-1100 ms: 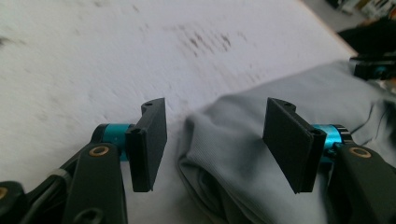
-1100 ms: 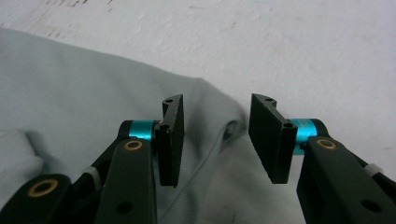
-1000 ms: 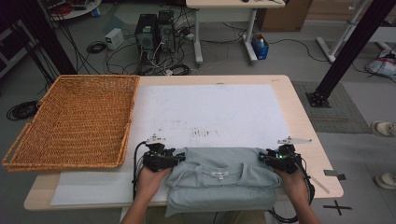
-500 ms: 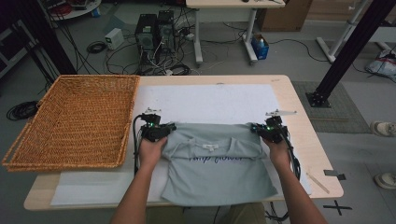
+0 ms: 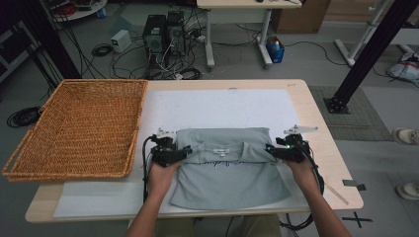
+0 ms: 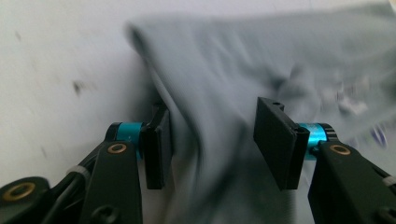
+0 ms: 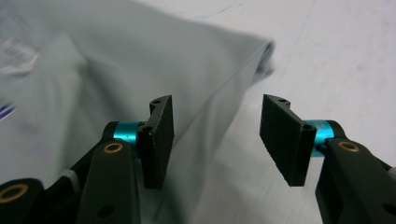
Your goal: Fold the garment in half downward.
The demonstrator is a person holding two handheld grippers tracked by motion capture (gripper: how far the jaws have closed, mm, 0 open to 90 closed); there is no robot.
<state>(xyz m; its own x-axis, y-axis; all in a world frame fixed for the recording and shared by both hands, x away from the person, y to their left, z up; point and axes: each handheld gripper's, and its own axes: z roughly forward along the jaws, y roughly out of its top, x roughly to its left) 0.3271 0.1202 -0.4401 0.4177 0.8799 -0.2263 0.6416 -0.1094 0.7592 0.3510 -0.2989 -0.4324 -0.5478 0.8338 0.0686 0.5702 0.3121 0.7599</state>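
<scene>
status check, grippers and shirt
Both grippers, left and right, open, jaws just opened. Shirt released, folded on mat. Basket left, nothing in the way.

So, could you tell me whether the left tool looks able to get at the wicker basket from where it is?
Probably yes: the left tool stands open at the shirt edge, and only bare white mat lies between it and the basket.

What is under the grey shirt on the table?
The shirt lies on a white mat that covers the table. A folded-over top band covers the shirt's upper part; anything else beneath the cloth is hidden.
</scene>
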